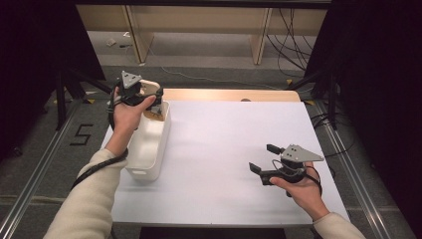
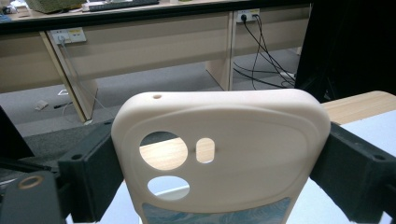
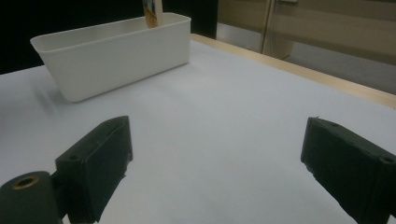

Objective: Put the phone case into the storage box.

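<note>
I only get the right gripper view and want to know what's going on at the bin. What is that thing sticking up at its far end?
Observer: A cream phone case with camera cutouts, clamped across its width by the left gripper.
Operator: Is it inside the bin?
Observer: Its top stands above the rim of the bin, at the far end; how deep its lower end reaches, I cannot tell.
Operator: And my gripper?
Observer: The right gripper, jaws open and empty, is held low over the white table, well right of the bin.

We see the bin [image 1: 149,144] at the surface's [image 1: 224,149] left edge, phone case [image 1: 149,89] above the bin's far end, right tongs [image 1: 262,158] well right of the bin
</note>
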A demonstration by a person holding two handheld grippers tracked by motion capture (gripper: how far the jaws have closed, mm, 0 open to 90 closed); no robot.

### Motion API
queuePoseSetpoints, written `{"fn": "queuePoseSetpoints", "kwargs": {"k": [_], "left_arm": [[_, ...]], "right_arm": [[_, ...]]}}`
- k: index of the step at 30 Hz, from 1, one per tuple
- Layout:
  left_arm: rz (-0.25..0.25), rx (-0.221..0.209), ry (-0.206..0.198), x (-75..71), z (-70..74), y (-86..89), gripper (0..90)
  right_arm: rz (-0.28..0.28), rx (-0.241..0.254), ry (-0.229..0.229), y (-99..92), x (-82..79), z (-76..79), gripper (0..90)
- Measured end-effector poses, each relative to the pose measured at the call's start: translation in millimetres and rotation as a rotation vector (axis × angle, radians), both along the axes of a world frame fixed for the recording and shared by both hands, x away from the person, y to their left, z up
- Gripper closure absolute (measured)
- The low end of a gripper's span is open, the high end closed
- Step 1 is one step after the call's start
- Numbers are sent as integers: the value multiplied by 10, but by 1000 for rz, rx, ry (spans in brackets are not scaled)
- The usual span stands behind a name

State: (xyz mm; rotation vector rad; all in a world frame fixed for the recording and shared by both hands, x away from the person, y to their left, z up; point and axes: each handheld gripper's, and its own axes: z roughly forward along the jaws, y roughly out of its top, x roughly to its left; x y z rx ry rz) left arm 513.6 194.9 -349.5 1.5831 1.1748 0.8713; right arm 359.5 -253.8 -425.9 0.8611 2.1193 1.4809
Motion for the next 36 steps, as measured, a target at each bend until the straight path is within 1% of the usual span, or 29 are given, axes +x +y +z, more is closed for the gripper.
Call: {"fn": "queuePoseSetpoints", "kwargs": {"k": [36], "left_arm": [[4,8,28,113,-58,-19,104]], "right_arm": [[2,1,2,-1,1,-2,100]]}}
